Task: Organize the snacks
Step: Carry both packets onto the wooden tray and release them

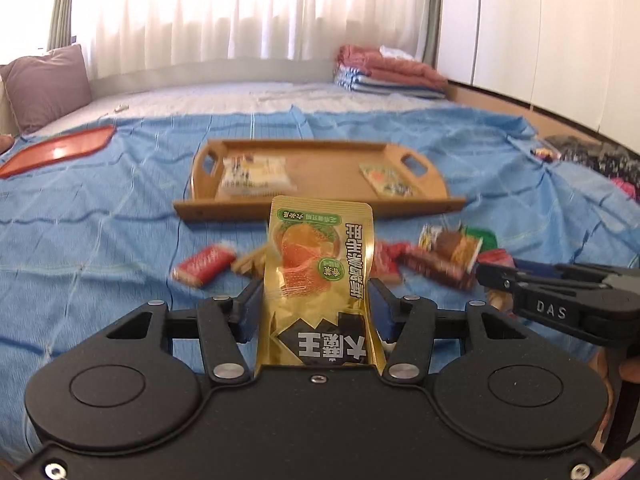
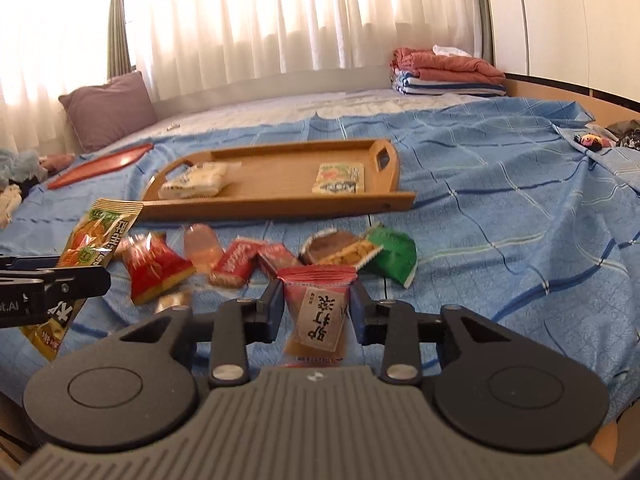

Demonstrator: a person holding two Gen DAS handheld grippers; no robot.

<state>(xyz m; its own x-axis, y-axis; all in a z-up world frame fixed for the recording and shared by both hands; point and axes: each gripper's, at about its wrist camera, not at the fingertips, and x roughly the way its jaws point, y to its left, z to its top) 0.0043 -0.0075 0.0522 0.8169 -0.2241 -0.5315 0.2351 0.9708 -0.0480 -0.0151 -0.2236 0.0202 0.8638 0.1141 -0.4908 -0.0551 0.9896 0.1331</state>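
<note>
Two packets [image 2: 195, 181] in tray [image 2: 280, 200], loose snacks [image 2: 236, 266] before it.

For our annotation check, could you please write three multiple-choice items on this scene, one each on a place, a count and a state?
1. Where does the wooden tray lie?
A. on the blue bedspread
B. on the purple pillow
C. on the folded blankets

2. How many snack packets lie inside the tray?
A. none
B. two
C. five

3. What does the left gripper hold?
A. nothing
B. a green packet
C. a gold pouch

Answers:
1 A, blue bedspread surrounds the tray.
2 B, a white packet and a pale printed packet lie apart in it.
3 C, the gold pouch stands between its fingers.
</note>
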